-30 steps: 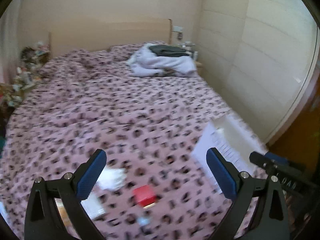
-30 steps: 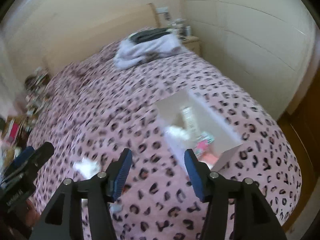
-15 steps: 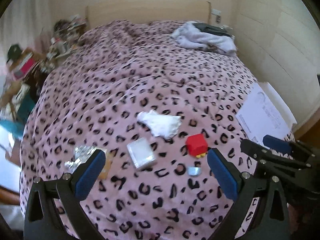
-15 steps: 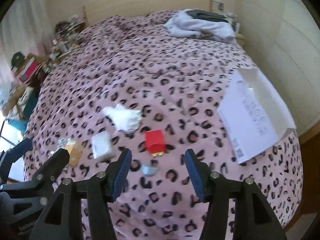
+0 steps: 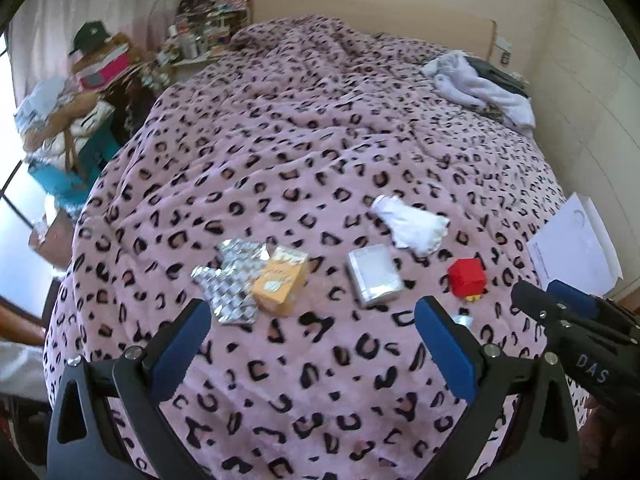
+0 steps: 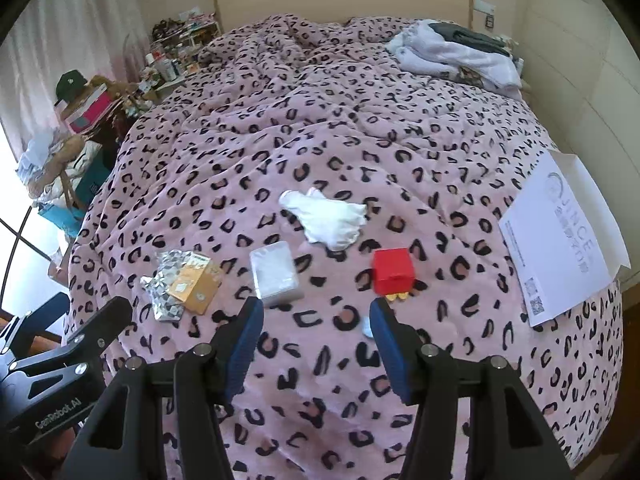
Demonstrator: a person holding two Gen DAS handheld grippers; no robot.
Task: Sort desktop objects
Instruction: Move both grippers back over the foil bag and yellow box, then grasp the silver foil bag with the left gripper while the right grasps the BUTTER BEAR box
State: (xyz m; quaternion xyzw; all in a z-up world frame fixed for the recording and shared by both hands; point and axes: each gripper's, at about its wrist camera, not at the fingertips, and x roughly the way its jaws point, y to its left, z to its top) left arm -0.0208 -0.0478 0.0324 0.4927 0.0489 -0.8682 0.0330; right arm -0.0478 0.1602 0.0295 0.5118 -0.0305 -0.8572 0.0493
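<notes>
Your left gripper (image 5: 312, 334) is spread wide and empty, pitched steeply down over the bed (image 5: 280, 128). Your right gripper (image 6: 316, 328) is also released, its jaws set narrower, with nothing between them.

In the right wrist view, the red box (image 6: 392, 276) sits at 1 o'clock, just beyond the right fingertip, with a corner turned toward you. The clear plastic case (image 6: 275, 273) lies at 11 o'clock, just past the left fingertip, its long axis running roughly 12 to 6. The orange packet (image 6: 194, 288) overlaps the silver foil sheet (image 6: 164, 288) at 10 o'clock. The white glove (image 6: 326, 220) lies at 12 o'clock, stretched across from 10 to 4. A small silvery thing (image 6: 366, 328) touches the right finger's edge. The white box (image 6: 560, 236) rests at the bed's edge at 3 o'clock.
</notes>
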